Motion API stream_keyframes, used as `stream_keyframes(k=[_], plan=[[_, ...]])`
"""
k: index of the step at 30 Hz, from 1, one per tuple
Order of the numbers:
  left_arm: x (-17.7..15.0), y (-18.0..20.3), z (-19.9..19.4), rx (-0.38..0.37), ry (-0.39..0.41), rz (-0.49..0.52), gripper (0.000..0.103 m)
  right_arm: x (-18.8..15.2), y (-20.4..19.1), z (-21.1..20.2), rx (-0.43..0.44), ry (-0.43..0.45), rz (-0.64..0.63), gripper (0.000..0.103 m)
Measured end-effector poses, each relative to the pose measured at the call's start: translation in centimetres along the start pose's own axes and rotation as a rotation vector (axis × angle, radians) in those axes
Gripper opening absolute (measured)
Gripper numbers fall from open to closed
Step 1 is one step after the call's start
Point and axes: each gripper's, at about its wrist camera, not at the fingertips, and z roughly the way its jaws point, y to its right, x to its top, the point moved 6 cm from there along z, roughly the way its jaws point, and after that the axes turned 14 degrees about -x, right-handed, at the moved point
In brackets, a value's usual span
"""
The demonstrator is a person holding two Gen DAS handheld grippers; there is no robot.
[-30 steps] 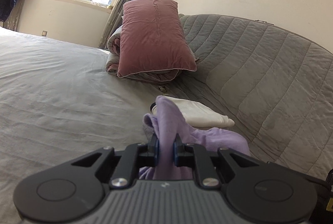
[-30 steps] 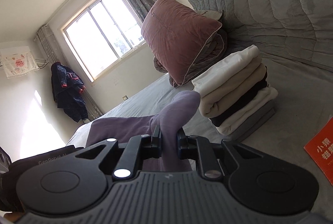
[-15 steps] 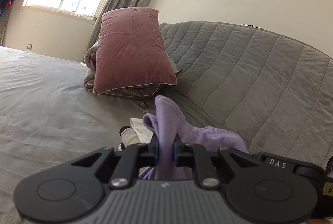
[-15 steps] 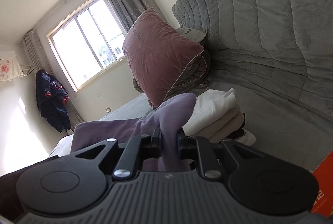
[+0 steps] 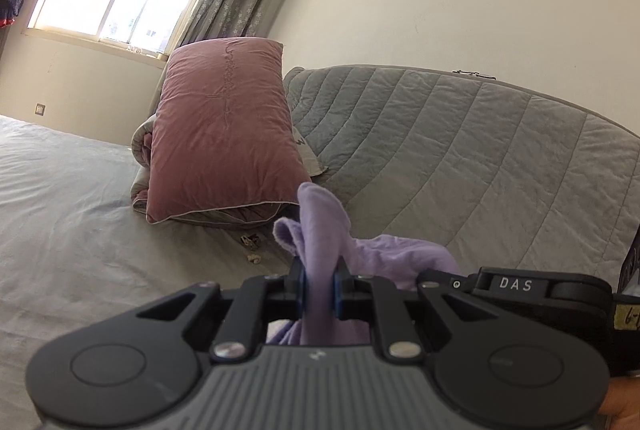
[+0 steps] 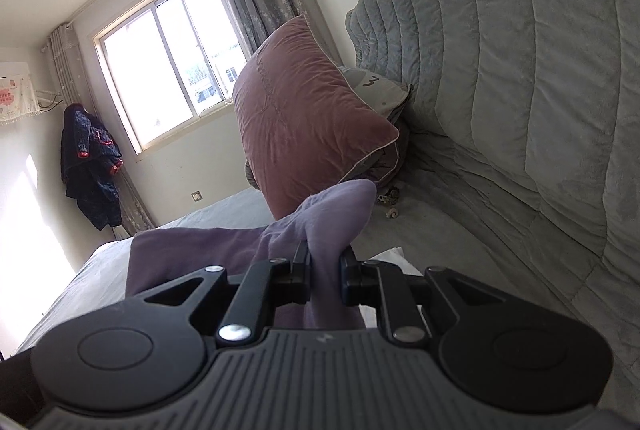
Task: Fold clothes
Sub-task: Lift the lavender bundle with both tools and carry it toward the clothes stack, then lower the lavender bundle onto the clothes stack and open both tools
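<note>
Lilac garment (image 5: 320, 226) pinched in left gripper (image 5: 319, 286) and right gripper (image 6: 326, 270)

**Grey bed and what rests on it**

A bed (image 5: 60, 214) covered by a wrinkled grey sheet is seen, backed by a quilted grey headboard (image 5: 460, 158). A folded grey quilt (image 5: 140, 158) is laid on the sheet by the headboard, with a mauve pillow (image 5: 220, 126) propped on it. Small crumpled bits (image 5: 252, 248) are scattered just in front of the quilt. A white fabric edge (image 6: 390, 256) is glimpsed low down.
</note>
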Motion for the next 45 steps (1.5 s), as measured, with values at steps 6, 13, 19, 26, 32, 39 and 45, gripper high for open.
stream_keyframes(k=[6, 13, 19, 26, 32, 39, 45], plan=[[0.1, -1.5, 2.1, 0.033, 0.020, -0.049, 0.013, 2.2, 0.2, 3.6, 0.040, -0.080, -0.027, 0.016], [-1.4, -6.2, 6.2, 0.087, -0.007, -0.151, 0.013, 1.9, -0.6, 9.8, 0.058, -0.199, -0.102, 0.016], [-4.3, -11.1, 10.6, 0.147, -0.087, -0.268, 0.014, -0.3, -0.2, 15.4, 0.022, -0.268, -0.201, 0.016], [-5.7, -13.6, 11.2, 0.252, -0.071, -0.178, 0.037, -2.9, 1.9, 18.0, -0.093, -0.255, -0.196, 0.035], [-4.2, -12.6, 10.6, 0.185, -0.009, -0.109, 0.037, -1.3, 2.4, 16.0, -0.146, -0.111, -0.196, 0.039], [-7.0, -10.2, 11.4, 0.105, -0.099, -0.022, 0.037, -2.3, 1.0, 14.7, -0.220, -0.027, -0.304, 0.039], [-7.2, -9.6, 11.1, 0.140, -0.154, -0.012, 0.045, -3.4, 2.9, 15.4, -0.332, -0.080, -0.327, 0.039]])
